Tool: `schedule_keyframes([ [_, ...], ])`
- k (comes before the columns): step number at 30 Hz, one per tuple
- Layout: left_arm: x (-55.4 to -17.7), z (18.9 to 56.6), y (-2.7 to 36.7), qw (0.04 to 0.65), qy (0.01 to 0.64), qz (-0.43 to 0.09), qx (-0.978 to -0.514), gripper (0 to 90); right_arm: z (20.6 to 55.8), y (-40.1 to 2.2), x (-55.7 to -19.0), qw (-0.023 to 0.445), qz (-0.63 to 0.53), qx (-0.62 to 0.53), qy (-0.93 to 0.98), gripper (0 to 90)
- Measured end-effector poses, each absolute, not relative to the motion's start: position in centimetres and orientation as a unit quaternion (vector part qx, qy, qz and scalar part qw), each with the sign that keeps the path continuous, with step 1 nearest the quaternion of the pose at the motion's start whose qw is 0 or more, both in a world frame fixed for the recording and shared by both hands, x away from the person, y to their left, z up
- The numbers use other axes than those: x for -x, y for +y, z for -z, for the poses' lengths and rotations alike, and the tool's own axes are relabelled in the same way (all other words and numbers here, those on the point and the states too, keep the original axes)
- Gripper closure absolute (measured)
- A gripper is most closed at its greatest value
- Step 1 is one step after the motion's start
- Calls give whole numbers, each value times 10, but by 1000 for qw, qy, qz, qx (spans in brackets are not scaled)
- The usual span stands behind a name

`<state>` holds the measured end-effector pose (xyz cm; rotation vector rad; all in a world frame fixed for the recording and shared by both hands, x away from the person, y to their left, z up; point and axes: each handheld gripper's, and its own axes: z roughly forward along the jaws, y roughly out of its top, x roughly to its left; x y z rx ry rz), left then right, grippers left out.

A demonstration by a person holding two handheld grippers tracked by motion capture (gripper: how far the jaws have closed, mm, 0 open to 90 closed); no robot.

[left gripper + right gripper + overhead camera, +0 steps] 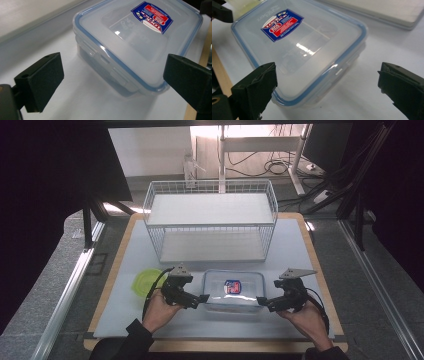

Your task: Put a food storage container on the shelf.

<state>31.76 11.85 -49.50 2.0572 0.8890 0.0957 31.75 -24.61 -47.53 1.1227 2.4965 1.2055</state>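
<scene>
a clear plastic container (234, 291) with a blue-rimmed lid and a red-and-blue label (233, 286) rests on the white table surface (295, 250), near the person's edge and centred between the two tools. the left gripper (202, 298) sits at the container's left end, jaws spread wide; in the left gripper view (112, 80) the jaws stand to either side of the container's near corner without touching it. the right gripper (260, 300) sits at the container's right end, jaws likewise released; in the right gripper view (325, 87) the container (297, 50) lies between and beyond the jaws, not gripped. each tool is held in a hand (159, 312). a yellow-green lid-like disc (145, 281) lies left of the left gripper. a white wire basket rack (210, 220) stands at the far side of the table, well apart from the container.
</scene>
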Motion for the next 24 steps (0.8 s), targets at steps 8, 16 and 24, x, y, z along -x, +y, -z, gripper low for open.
schedule_keyframes([
  [8,-336,503,105,424,367,21,-828,17,485,-236,-328,9,-388,-382,839,39],
  [16,-348,511,95,426,381,88,-816,0,494,-233,-342,-57,-399,-404,822,49],
  [24,-338,508,105,430,379,96,-814,104,490,-240,-338,-72,-400,-423,810,168],
])
